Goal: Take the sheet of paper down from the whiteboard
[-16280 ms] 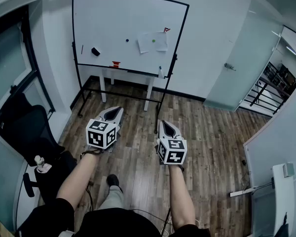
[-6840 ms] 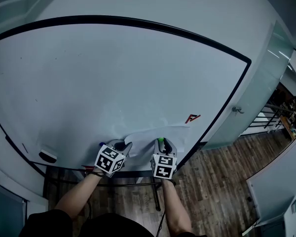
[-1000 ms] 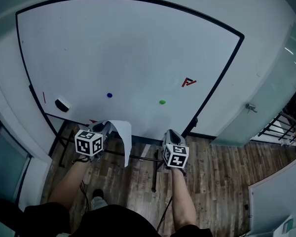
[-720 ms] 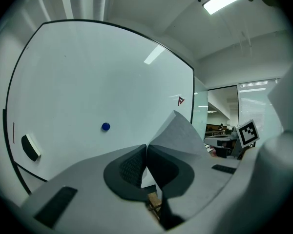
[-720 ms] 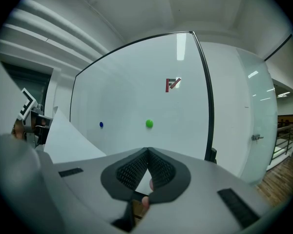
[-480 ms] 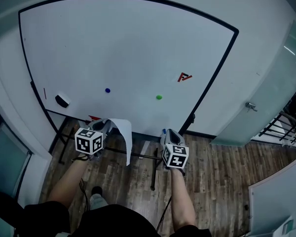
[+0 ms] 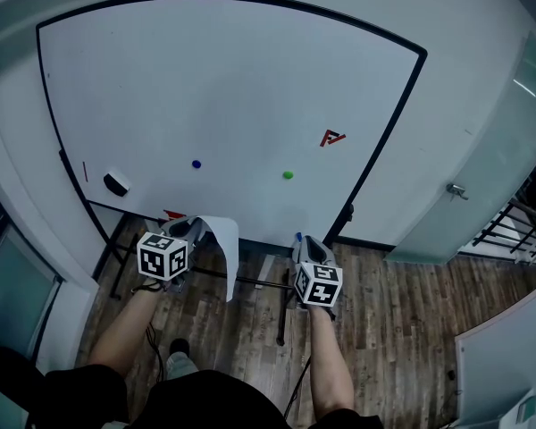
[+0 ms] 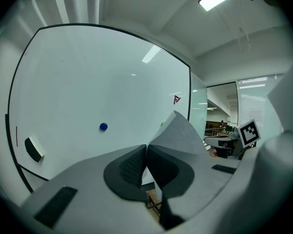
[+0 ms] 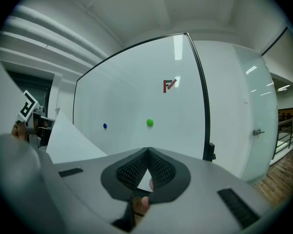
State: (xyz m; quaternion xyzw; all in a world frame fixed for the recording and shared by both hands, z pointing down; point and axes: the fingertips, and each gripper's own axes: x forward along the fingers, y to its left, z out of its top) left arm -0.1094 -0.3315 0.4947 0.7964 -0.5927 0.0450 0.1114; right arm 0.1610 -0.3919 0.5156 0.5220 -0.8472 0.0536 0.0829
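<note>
Black-framed whiteboard [image 7: 214, 79] over a wooden floor [image 7: 393, 320].
Left claw [image 7: 195, 229] grips the white paper sheet [image 7: 225, 247]; right claw [image 7: 305, 242] is closed and empty.

Glossy, smooth whiteboard [image 7: 223, 88]. Matt white sheet of paper [image 7: 225, 239]. Wood-plank floor [image 7: 393, 329] with dull sheen. Left claw [image 8: 146, 146]: matt grey plastic, rough dimpled pads [image 8: 133, 167].

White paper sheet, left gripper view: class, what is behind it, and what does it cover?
Behind the white paper sheet stands the black-framed whiteboard, its round blue magnet and red mark showing. The sheet covers most of the green magnet and the board's lower right corner.
</note>
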